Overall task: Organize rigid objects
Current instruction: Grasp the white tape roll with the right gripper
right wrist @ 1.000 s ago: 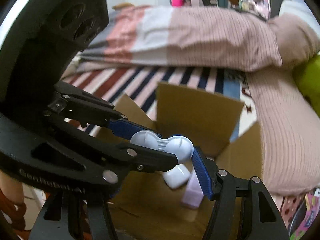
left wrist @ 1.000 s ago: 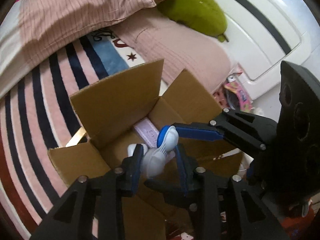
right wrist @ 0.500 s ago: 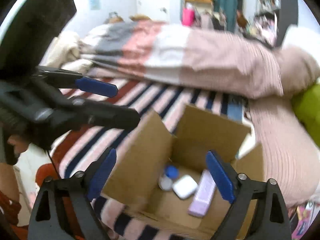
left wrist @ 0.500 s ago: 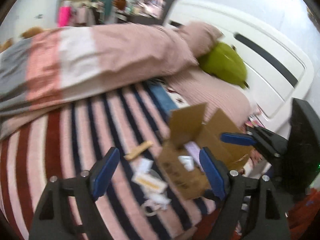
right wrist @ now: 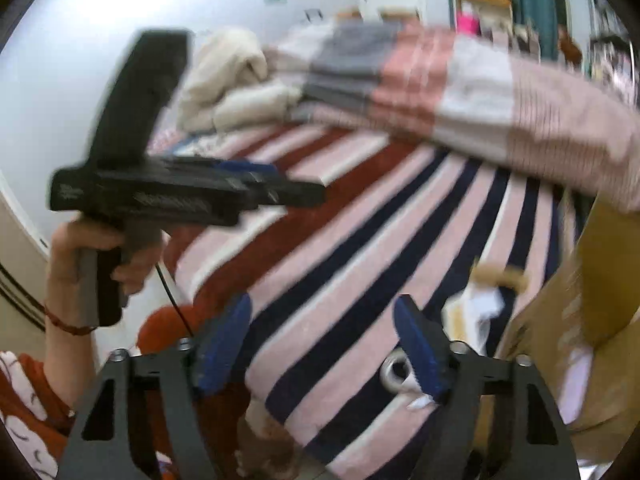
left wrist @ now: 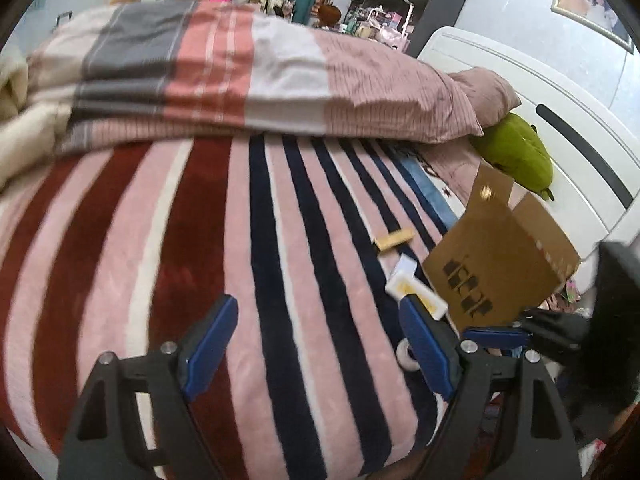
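Striped blanket [left wrist: 280, 240] in red, pink, white and navy across the bed, under both grippers. Far left in the right wrist view, hand [right wrist: 76, 256] on the grip of the left gripper [right wrist: 280, 184], held above the blanket's left side. Left gripper [left wrist: 316, 332] wide, nothing between the blue pads [left wrist: 208, 340], only blanket below. Right gripper [right wrist: 322, 344] closing, gap empty too, over pink and navy stripes. Just right of the left gripper's right finger, a small white ring [left wrist: 406, 354] on the blanket, partly hidden; same ring [right wrist: 394, 372] beside the right gripper's right finger. Further up, a white and yellow packet [left wrist: 416, 292] lying flat, touching the box's near corner or just beside it, cannot tell which. Beyond that, a tan stick [left wrist: 394, 239] alone on a pink stripe. Cardboard box [left wrist: 500, 264] at the right, flaps up, black print on its near side. Behind it, a green plush [left wrist: 516, 156] against the white headboard [left wrist: 560, 128]. Folded quilt [left wrist: 260, 76] along the back.
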A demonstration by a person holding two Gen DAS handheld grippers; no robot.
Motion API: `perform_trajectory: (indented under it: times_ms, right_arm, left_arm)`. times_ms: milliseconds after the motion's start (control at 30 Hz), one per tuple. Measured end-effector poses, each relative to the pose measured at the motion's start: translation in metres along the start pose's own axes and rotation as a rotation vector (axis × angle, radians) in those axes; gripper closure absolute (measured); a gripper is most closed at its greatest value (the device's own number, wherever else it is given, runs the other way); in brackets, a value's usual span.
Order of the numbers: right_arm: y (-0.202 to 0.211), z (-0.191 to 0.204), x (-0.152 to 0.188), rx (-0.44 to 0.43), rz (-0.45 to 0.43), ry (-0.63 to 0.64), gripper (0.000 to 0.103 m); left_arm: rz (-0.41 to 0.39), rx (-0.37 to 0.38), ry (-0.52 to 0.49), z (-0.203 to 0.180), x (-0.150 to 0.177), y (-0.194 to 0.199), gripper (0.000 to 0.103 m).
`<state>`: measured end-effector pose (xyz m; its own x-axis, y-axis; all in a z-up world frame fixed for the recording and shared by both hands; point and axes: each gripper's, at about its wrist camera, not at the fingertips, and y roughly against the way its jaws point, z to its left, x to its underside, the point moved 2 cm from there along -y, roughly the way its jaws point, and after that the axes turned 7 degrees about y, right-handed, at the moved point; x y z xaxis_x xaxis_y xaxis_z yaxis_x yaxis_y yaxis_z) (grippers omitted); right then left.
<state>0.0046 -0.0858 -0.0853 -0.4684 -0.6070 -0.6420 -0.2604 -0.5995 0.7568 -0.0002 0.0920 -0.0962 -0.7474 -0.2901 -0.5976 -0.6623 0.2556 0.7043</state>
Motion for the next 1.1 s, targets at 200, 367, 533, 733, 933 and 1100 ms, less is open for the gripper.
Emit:
perform_trajectory:
  times_ms: [200,367,533,733,933,1100]
  right_arm:
    - [-0.044,-0.025,0.044,0.136,0.098,-0.123,0.048]
    - [-0.058,-0.045,0.055,0.210,0.132,-0.134,0.048]
    - [-0.068,-0.048,0.056,0.162,0.157,-0.135,0.058]
    - [-0.070,-0.041,0.046,0.172,0.137,-0.089,0.068]
    - [-0.037,-0.017,0.009,0.114,0.019,0.009,0.068]
    - [0.003,-0.009,-0.028,0.096,-0.078,0.065,0.068]
  left_arm:
    - [0.041,0.020,0.019,0.011,0.021,-0.017,0.023]
    - [0.052,0.027,0.018,0.013,0.024,-0.021,0.023]
    - [0.056,0.026,0.014,0.012,0.023,-0.022,0.023]
    - [0.068,0.050,-0.007,0.001,0.021,-0.018,0.023]
    - [0.091,0.170,-0.060,-0.031,0.003,-0.005,0.023]
    - [0.121,0.277,-0.133,-0.074,-0.025,0.004,0.040]
